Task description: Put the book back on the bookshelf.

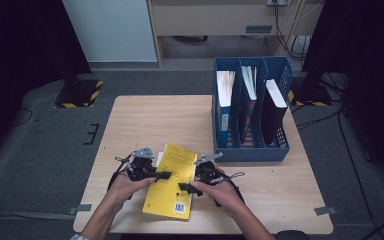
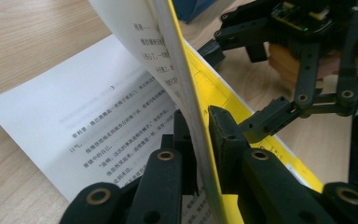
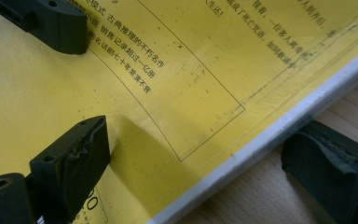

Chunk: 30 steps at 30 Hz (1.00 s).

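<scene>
While the left tool (image 2: 200, 140) pinches the yellow book's (image 1: 172, 181) lifted cover, the right tool (image 3: 196, 163) straddles its edge, jaws wide, seemingly not pressing, on the desk (image 1: 145, 120).

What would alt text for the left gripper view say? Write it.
The left gripper jaws pinch the yellow cover of a book, lifting it off a printed white page on the wooden table. The right gripper rests on the cover beyond.
</scene>
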Motion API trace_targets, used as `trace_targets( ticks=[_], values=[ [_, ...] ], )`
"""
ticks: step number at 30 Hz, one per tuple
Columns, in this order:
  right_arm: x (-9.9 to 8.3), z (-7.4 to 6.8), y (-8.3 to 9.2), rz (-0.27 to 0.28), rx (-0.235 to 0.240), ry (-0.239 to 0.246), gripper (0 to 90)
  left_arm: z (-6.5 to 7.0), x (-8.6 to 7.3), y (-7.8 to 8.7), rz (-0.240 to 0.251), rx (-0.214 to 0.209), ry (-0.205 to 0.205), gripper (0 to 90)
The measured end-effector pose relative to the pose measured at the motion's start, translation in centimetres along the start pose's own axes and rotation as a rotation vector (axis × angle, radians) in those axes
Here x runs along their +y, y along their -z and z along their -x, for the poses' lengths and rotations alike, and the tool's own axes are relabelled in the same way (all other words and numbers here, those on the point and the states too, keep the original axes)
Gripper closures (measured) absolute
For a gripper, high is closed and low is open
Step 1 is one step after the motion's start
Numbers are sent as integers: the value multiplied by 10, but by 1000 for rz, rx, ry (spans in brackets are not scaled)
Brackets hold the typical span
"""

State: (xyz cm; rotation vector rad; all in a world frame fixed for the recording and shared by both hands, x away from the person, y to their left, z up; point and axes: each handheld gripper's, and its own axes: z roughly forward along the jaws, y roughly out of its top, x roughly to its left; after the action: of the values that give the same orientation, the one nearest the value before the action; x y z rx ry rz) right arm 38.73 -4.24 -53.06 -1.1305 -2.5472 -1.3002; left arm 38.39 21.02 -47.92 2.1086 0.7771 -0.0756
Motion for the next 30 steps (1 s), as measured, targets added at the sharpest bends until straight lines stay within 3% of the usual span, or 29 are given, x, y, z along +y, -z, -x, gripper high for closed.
trace_targets(
  ticks=[3,12,14,23,30],
  values=[
    [1,1,-1,-1,20,-1,66,-2,-1,0,-9,-4,-3,822],
    [10,3,1,-55,25,-10,185,-10,2,0,-100,-27,-38,799],
    [12,3,2,-58,28,-21,204,-10,2,2,-88,-34,-32,802],
    [22,2,9,-47,25,10,228,-7,7,12,-39,-34,-33,835],
    [27,4,10,-23,61,27,193,-9,13,20,4,-64,-25,861]
  ],
)
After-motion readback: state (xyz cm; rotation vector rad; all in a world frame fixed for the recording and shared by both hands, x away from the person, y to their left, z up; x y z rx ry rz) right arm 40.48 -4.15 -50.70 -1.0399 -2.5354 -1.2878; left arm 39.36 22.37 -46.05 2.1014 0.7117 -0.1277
